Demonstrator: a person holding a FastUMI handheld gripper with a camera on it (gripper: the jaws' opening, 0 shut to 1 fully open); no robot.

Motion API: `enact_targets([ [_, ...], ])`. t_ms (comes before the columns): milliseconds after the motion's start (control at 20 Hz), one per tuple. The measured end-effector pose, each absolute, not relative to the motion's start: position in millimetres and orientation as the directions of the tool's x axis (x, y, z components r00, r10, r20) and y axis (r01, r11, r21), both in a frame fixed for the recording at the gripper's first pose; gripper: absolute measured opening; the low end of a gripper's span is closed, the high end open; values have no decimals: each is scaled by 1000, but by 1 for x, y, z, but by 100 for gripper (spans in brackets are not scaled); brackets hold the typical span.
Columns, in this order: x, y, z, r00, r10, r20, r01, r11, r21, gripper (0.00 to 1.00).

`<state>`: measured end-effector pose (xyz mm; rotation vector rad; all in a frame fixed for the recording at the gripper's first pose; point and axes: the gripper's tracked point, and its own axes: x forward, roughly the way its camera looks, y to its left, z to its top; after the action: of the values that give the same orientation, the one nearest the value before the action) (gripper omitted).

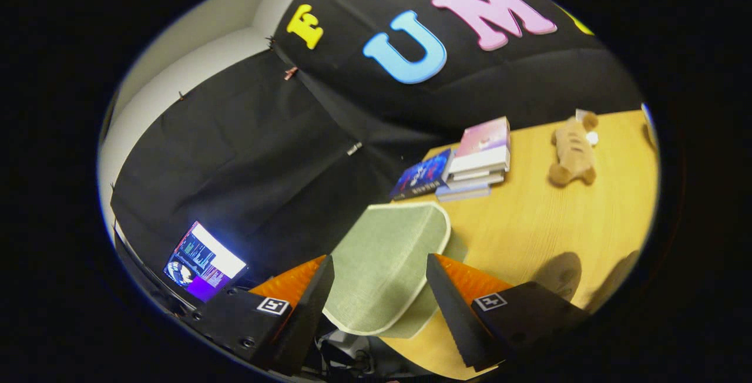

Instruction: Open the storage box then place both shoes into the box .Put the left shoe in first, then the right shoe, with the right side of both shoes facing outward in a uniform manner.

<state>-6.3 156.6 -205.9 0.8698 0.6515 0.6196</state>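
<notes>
Gripper view: jaws spread wide, the green lid (385, 265) loose between them; lift it gently, keeping it off the table (529, 218)

The storage box (385, 265) is pale sage green with a fine woven texture and white piping along its edge. The table (529, 224) is light yellow wood grain. At its far edge, 1 dark blue book (422, 175) lies beside a stack topped pink (483, 157). The plush toy (573, 151) is tan.
</notes>
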Motion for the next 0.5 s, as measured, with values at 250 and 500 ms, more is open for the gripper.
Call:
enact_targets([
  [250,-18,193,-255,462,863,-206,-55,259,964,97],
  [500,-25,217,-283,369,918,-147,91,122,988,96],
])
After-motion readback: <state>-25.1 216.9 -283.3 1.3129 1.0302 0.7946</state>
